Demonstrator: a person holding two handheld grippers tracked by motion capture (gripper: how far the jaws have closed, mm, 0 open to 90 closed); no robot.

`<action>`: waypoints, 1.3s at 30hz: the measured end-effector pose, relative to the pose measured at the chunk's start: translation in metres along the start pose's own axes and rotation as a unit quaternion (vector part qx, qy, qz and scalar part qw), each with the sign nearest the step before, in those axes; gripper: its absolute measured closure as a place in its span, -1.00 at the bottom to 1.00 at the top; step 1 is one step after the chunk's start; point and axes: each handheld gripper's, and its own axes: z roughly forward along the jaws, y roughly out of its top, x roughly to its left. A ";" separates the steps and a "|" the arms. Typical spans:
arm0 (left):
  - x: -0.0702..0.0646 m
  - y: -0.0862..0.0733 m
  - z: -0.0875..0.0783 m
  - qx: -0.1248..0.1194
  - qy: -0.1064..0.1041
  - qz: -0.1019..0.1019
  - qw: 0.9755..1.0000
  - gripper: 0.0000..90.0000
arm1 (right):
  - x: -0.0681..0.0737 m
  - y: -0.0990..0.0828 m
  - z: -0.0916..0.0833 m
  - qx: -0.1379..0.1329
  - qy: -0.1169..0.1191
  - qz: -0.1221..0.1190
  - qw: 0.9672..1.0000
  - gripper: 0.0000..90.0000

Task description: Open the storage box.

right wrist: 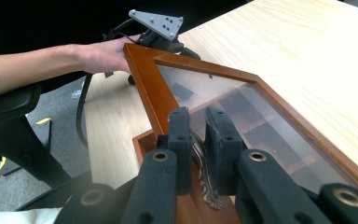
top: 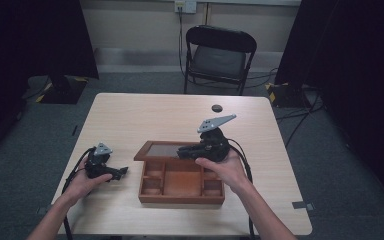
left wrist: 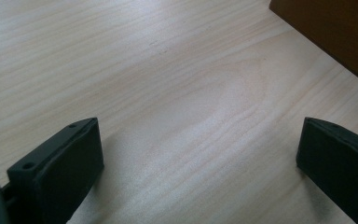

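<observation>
A brown wooden box (top: 180, 196) with several compartments sits on the table in front of me. Its glass-paned lid (top: 162, 150) is raised and tilted back. In the right gripper view my right gripper (right wrist: 198, 122) is shut on a small ornate metal clasp (right wrist: 206, 179) at the edge of the lid frame (right wrist: 145, 88). From above, the right gripper (top: 184, 152) is at the lid's front edge. My left gripper (top: 122, 171) rests low on the table left of the box, its jaws wide apart with bare wood between them (left wrist: 198, 154). A corner of the box (left wrist: 335, 32) lies ahead of it.
A small black disc (top: 216, 108) lies near the table's far edge (top: 180, 95). A black folding chair (top: 219, 55) stands behind the table. Cables trail from both grippers toward the near edge.
</observation>
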 end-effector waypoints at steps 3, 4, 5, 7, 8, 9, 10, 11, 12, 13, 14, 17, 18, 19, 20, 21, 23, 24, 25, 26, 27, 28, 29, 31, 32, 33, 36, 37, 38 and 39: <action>0.000 0.000 0.000 0.000 -0.001 -0.002 1.000 -1.00 | 0.000 0.001 0.000 -0.001 -0.001 0.000 1.000 0.81; 0.000 0.000 0.000 0.000 -0.001 -0.002 1.000 -1.00 | -0.001 0.001 -0.001 -0.001 -0.001 0.000 1.000 0.81; 0.000 0.000 0.000 0.000 -0.001 -0.002 1.000 -1.00 | -0.001 0.002 -0.001 -0.002 -0.001 0.001 1.000 0.81; 0.000 0.000 0.000 0.000 -0.001 -0.002 1.000 -1.00 | -0.002 0.003 -0.001 -0.004 -0.002 0.001 1.000 0.81; 0.000 0.000 0.000 0.000 -0.001 -0.002 1.000 -1.00 | -0.002 0.003 -0.001 -0.005 -0.002 0.002 1.000 0.81; 0.000 0.000 0.000 0.000 -0.001 -0.002 1.000 -1.00 | -0.002 0.004 -0.002 -0.005 -0.002 0.002 1.000 0.81; 0.000 0.000 0.000 -0.001 -0.001 -0.003 1.000 -1.00 | -0.003 0.004 -0.002 -0.005 -0.003 0.001 1.000 0.81; 0.000 0.000 0.000 0.000 -0.001 -0.002 1.000 -1.00 | -0.003 0.005 -0.002 -0.006 -0.003 0.001 1.000 0.81; 0.000 0.000 0.000 0.000 -0.001 -0.002 1.000 -1.00 | -0.003 0.005 -0.002 -0.005 -0.003 0.002 1.000 0.82; 0.000 0.000 0.000 0.000 -0.001 -0.002 1.000 -1.00 | -0.003 0.005 -0.002 -0.005 -0.003 0.001 1.000 0.81; 0.000 0.000 0.000 0.000 -0.001 -0.002 1.000 -1.00 | -0.003 0.005 -0.002 -0.006 -0.004 0.000 1.000 0.82; 0.000 0.000 0.000 0.000 -0.001 -0.002 1.000 -1.00 | -0.003 0.005 -0.002 -0.008 -0.003 0.000 1.000 0.82; 0.000 0.000 0.000 0.000 -0.001 -0.002 1.000 -1.00 | -0.003 0.005 -0.002 -0.010 -0.003 0.001 1.000 0.82; 0.000 0.000 0.000 -0.001 -0.001 -0.002 1.000 -1.00 | -0.004 0.005 -0.002 -0.011 -0.002 0.001 1.000 0.82; 0.000 0.000 0.000 0.000 -0.001 -0.002 1.000 -1.00 | -0.004 0.005 -0.003 -0.013 -0.002 0.002 1.000 0.82; 0.000 0.000 0.000 0.000 -0.001 -0.002 1.000 -1.00 | -0.004 0.005 -0.003 -0.014 -0.002 0.001 1.000 0.82; 0.000 0.000 0.000 0.000 -0.001 -0.002 1.000 -1.00 | -0.004 0.005 -0.002 -0.013 -0.004 -0.003 1.000 0.82; 0.000 0.000 0.000 0.000 -0.001 -0.002 1.000 -1.00 | -0.003 0.005 -0.003 -0.013 -0.005 -0.003 1.000 0.82; 0.000 0.000 0.000 0.000 -0.001 -0.002 1.000 -1.00 | -0.003 0.005 -0.003 -0.014 -0.005 -0.004 1.000 0.82; 0.000 0.000 0.000 0.000 -0.001 -0.002 1.000 -1.00 | -0.004 0.005 -0.003 -0.015 -0.004 -0.004 1.000 0.82; 0.000 0.000 0.000 0.000 -0.001 -0.002 1.000 -1.00 | -0.004 0.005 -0.003 -0.016 -0.003 -0.004 1.000 0.82; 0.000 0.000 0.000 0.000 -0.001 -0.002 1.000 -1.00 | -0.004 0.005 -0.003 -0.019 -0.004 -0.002 1.000 0.82; 0.000 0.000 0.000 0.000 -0.001 -0.002 1.000 -1.00 | -0.004 0.005 -0.003 -0.021 -0.005 -0.003 1.000 0.82; 0.000 0.000 0.000 0.000 -0.001 -0.002 1.000 -1.00 | -0.003 0.004 -0.003 -0.019 -0.006 -0.007 1.000 0.82; 0.000 0.000 0.000 0.000 -0.001 -0.002 1.000 -1.00 | -0.003 0.004 -0.003 -0.018 -0.008 -0.009 1.000 0.82; 0.000 0.000 0.000 0.000 -0.001 -0.002 1.000 -1.00 | -0.002 0.004 -0.003 -0.017 -0.008 -0.010 1.000 0.82; 0.000 0.000 0.000 0.000 -0.001 -0.002 1.000 -1.00 | -0.002 0.004 -0.003 -0.019 -0.008 -0.009 1.000 0.82; 0.000 0.000 0.000 0.000 -0.001 -0.002 1.000 -1.00 | -0.002 0.004 -0.003 -0.019 -0.007 -0.009 1.000 0.82; 0.000 0.000 0.000 0.000 -0.001 -0.002 1.000 -1.00 | -0.003 0.004 -0.003 -0.020 -0.007 -0.010 1.000 0.82; 0.000 0.000 0.000 0.000 -0.001 -0.002 1.000 -1.00 | -0.003 0.004 -0.003 -0.021 -0.006 -0.008 1.000 0.82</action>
